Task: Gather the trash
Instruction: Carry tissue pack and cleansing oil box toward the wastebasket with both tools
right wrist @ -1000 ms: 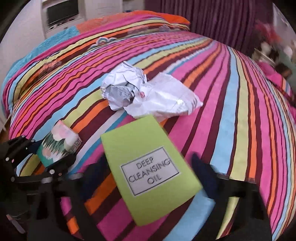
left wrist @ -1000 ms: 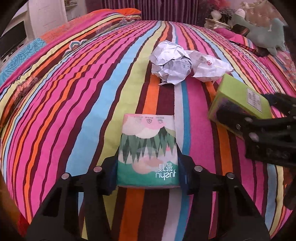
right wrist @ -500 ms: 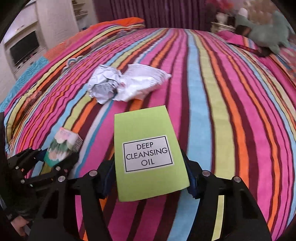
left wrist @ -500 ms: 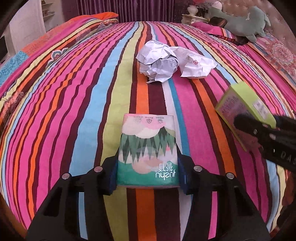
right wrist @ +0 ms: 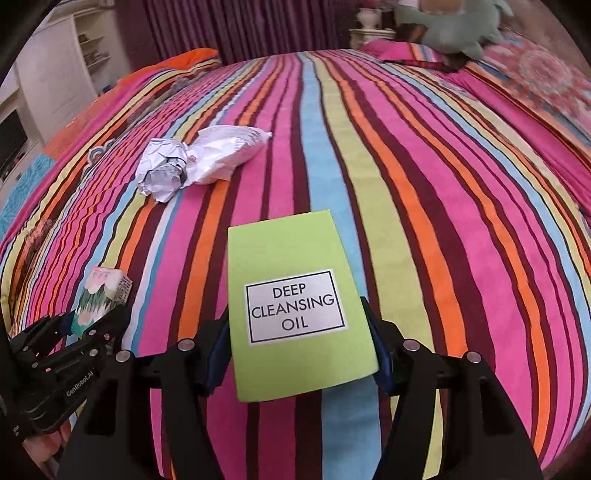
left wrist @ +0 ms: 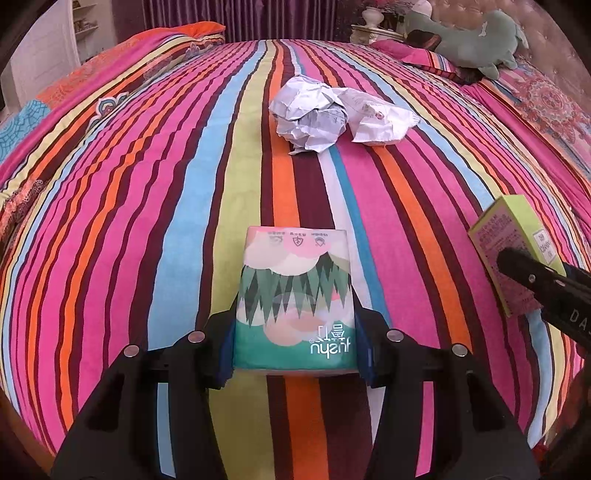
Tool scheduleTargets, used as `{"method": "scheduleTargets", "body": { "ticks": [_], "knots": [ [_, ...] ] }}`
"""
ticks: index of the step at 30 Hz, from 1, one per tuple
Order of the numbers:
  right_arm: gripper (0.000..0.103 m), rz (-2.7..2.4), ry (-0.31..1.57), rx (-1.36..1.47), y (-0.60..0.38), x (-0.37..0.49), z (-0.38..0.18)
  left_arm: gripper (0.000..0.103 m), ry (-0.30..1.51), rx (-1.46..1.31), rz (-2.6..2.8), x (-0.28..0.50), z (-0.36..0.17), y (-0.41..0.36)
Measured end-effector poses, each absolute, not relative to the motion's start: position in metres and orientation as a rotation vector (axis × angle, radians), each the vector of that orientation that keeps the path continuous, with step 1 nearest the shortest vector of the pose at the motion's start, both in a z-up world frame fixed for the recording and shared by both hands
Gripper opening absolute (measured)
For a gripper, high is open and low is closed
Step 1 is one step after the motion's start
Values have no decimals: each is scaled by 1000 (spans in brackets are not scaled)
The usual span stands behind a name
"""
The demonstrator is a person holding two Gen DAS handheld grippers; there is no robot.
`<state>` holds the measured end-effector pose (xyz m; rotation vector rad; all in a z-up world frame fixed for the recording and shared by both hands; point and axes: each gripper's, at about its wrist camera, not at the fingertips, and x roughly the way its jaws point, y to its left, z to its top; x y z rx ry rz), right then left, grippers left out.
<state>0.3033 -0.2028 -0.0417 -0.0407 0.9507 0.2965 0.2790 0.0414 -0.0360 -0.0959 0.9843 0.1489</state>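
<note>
My left gripper is shut on a green and pink tissue pack and holds it above the striped bedspread. My right gripper is shut on a lime green box labelled "Deep Cleansing Oil", also held above the bed. A crumpled white paper ball and a flattened white wrapper lie touching each other further up the bed; they also show in the right wrist view as the paper ball and the wrapper. The green box shows at the right of the left wrist view.
A green plush toy lies on pillows at the head of the bed, far right. An orange pillow is at the far left. White shelves and purple curtains stand beyond the bed.
Both grippers have pulled back from the paper and wrapper, still holding their items. The right gripper has straightened the green box and drifted to the right of the left one.
</note>
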Motion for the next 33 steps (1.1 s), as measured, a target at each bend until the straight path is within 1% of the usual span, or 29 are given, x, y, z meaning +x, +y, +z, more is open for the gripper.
{"method": "scheduleTargets", "body": {
  "ticks": [13, 24, 33],
  "knots": [
    [59, 188, 957, 19, -225, 276, -42, 50, 990, -92, 108, 260, -30, 48],
    [59, 155, 968, 90, -234, 257, -40, 50, 997, -220, 79, 234, -30, 72],
    [59, 151, 971, 128, -234, 243, -40, 50, 994, -199, 84, 210, -28, 77]
  ]
}}
